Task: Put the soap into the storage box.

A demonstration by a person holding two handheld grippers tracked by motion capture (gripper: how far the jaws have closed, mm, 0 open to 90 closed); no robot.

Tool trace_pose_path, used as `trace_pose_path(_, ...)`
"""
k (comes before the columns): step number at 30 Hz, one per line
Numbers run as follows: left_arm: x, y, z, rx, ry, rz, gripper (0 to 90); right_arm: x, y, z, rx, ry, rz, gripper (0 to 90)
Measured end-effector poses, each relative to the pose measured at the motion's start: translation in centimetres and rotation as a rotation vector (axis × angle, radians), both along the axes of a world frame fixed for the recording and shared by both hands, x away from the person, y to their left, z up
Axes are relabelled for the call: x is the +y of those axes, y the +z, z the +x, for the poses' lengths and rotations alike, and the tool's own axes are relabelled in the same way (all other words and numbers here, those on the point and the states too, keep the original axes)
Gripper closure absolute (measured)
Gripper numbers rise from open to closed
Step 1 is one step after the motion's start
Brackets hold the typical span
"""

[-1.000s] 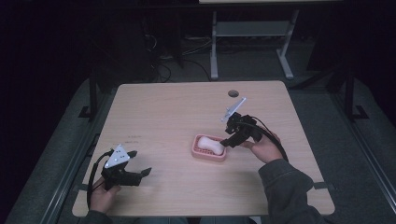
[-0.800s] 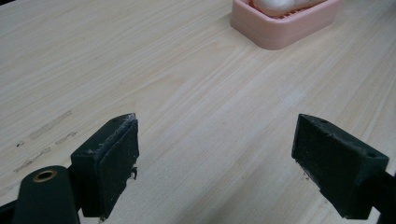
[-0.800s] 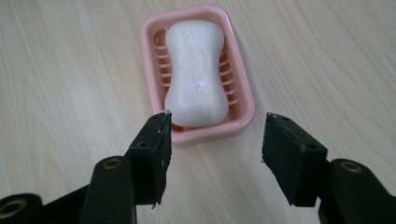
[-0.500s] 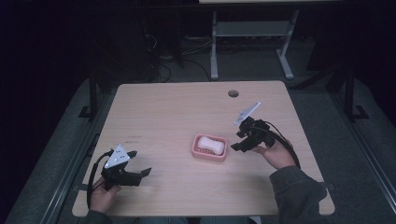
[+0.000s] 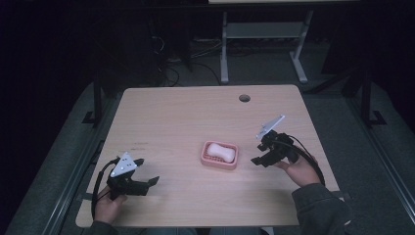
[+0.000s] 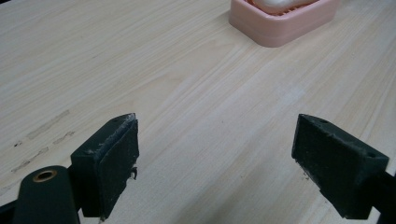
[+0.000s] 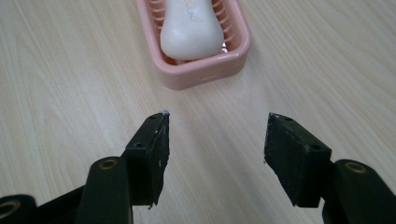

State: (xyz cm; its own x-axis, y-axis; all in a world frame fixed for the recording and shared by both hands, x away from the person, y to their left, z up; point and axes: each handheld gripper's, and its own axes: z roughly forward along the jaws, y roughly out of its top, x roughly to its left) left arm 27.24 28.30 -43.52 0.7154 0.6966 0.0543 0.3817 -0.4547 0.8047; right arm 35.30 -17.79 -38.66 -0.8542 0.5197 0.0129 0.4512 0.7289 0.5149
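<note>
Right gripper (image 5: 258,155): jaws parted, just been opening, nothing between them, bare wood showing in the gap. It sits near the bench's (image 5: 186,112) right edge, aimed at the soap dish (image 5: 219,155), which lies just beside it and apart from it. Pink dish, about mid-bench, towards the near edge. White soap bar (image 5: 219,151) lies inside the dish. Left gripper (image 5: 147,171): near-left corner, jaws wide apart, empty, well apart from the dish.

wooden table (image 5: 195,117) with a round hole (image 5: 244,98), white metal stand (image 5: 264,34) behind it
</note>
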Motion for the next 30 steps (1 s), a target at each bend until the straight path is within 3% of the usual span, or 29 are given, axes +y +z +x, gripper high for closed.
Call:
trace_pose_path(11, -0.1, 0.0, 0.0, -0.006, -0.006, 0.006, 14.5, -1.8, -1.0, -1.9, 0.009, -0.034, 0.009, 39.2)
trace_pose_path(30, -0.3, -0.2, -0.1, 0.007, -0.010, 0.017, 14.5, -4.8, -4.0, -5.8, 0.015, -0.092, 0.054, 37.0)
